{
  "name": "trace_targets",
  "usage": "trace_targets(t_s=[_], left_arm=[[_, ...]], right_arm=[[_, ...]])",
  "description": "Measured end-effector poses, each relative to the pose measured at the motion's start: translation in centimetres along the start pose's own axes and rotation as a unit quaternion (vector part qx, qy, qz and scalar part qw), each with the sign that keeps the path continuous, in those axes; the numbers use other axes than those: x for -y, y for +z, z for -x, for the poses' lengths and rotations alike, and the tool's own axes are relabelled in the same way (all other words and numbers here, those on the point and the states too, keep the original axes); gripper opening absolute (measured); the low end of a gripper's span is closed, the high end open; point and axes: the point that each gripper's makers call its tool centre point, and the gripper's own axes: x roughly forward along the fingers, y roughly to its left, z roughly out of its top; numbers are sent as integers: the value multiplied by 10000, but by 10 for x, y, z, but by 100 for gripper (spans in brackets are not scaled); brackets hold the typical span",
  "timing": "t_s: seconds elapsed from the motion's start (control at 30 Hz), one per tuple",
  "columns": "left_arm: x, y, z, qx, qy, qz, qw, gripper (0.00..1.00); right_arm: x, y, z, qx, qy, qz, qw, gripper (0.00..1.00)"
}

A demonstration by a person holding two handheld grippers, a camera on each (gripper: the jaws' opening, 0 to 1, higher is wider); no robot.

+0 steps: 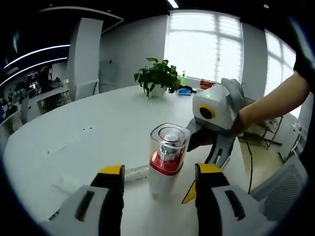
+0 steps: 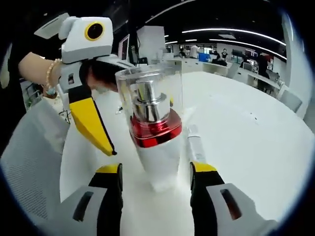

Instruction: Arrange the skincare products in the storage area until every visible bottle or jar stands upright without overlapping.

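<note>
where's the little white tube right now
The white tube lies flat on the white table, just beside the upright pump bottle, ahead of the right tongs in the right gripper view.

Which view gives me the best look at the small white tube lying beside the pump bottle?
The right gripper view: the white tube lies flat on the table just beside the pump bottle, its length clear. In the left gripper view the tube pokes out from behind the bottle, mostly hidden.

Each claw shows grey housings tipped with yellow-and-black jaws: the left claw (image 1: 158, 183), the right claw (image 2: 155, 183). The bodies are white shells with a yellow-ringed dark disc. A beaded bracelet (image 2: 48, 74) circles the left wrist, and a dark sleeve (image 1: 306, 59) covers the right upper arm.
</note>
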Motion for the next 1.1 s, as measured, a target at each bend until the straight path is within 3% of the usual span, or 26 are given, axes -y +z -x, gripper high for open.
trace_targets(t_s=[0.37,0.47,0.57,0.87,1.0,1.1], left_arm=[[-6,-8,22,-26,366,288,9989,73],[-4,-10,28,-26,407,352,9985,75],[0,-15,36,-64,451,368,9983,76],[0,-33,63,-116,706,647,9953,86],[1,-35,74,-55,817,714,9941,90],[-5,-38,85,21,908,835,9924,92]], right_arm=[[-10,5,13,137,-423,-340,9984,78],[-11,10,19,347,-583,-565,9961,80],[-12,6,23,352,-667,-633,9951,82],[-25,16,29,573,-893,-772,9914,88],[-35,22,36,644,-1128,-886,9876,90],[-51,29,39,917,-1187,-1067,9829,93]])
